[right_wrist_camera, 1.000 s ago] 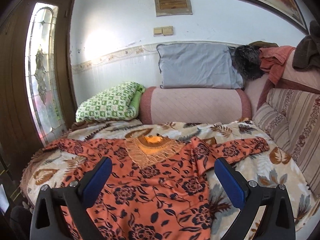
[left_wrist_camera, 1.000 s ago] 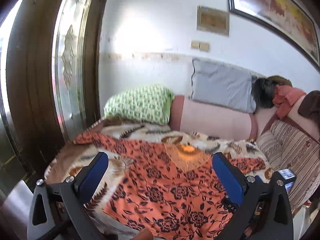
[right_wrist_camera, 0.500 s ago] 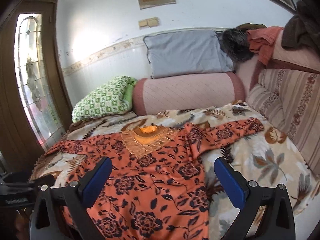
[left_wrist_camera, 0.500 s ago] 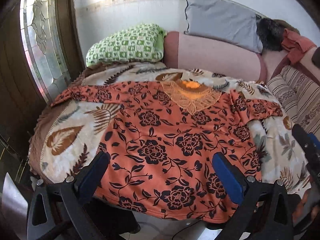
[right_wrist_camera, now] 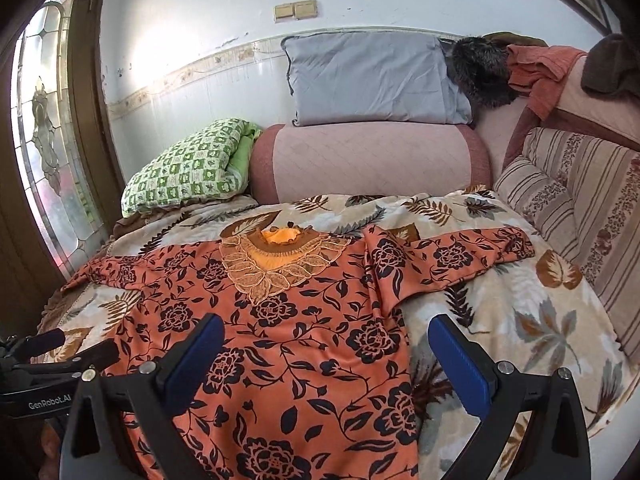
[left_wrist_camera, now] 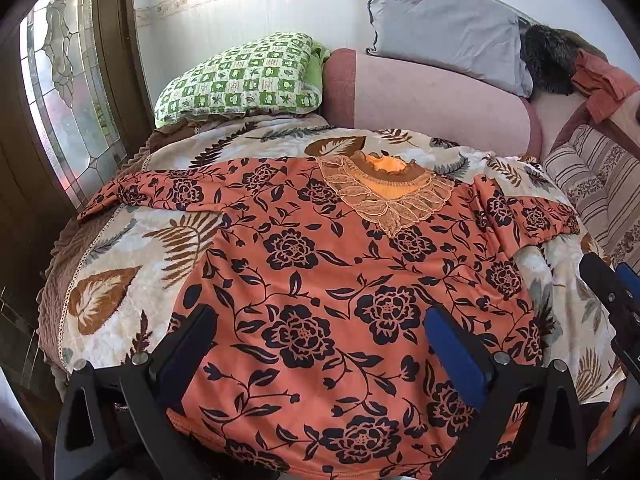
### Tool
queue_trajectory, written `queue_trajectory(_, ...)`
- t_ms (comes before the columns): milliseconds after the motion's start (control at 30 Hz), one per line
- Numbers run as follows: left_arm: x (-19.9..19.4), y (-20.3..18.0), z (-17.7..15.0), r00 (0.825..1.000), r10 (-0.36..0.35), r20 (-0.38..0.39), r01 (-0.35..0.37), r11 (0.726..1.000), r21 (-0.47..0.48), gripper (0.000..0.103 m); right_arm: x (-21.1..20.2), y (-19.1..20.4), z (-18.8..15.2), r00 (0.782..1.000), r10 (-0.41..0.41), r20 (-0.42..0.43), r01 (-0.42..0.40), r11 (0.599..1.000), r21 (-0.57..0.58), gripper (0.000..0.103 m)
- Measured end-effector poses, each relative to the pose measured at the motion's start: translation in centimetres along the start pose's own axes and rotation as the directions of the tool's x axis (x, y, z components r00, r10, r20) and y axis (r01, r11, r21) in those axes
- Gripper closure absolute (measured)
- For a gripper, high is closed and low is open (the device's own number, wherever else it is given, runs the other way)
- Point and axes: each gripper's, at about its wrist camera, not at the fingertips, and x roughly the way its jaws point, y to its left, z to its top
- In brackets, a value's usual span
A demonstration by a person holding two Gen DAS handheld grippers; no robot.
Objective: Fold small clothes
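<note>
An orange top with black flowers (left_wrist_camera: 320,280) lies spread flat on a leaf-patterned blanket (left_wrist_camera: 120,280), both sleeves out, lace collar at the far side. It also shows in the right wrist view (right_wrist_camera: 280,340). My left gripper (left_wrist_camera: 320,344) is open and empty above the top's near hem. My right gripper (right_wrist_camera: 326,352) is open and empty above the top's right side. The right gripper shows at the right edge of the left wrist view (left_wrist_camera: 616,296), and the left gripper at the left edge of the right wrist view (right_wrist_camera: 60,356).
A green checked pillow (left_wrist_camera: 240,76), a pink bolster (left_wrist_camera: 432,100) and a grey pillow (left_wrist_camera: 444,24) lie at the back. A striped cushion (right_wrist_camera: 580,208) and piled clothes (right_wrist_camera: 540,68) are on the right. A glass door (left_wrist_camera: 68,92) stands to the left.
Both grippers have tilted down and come closer over the top. The left one now looks down at the hem. Both stay open. The top has not moved.
</note>
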Motion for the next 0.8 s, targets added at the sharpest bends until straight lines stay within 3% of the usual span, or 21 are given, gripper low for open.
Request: queue_trajectory(800, 2.1, -0.3, 0.1, 1.0, -0.004, -0.023, 0.004, 1.0, 0.021, 0.0, 1.4, -0.6, 0.3, 1.0, 0.025, -0.008, -0.025, 0.999, 0.021, 0.0)
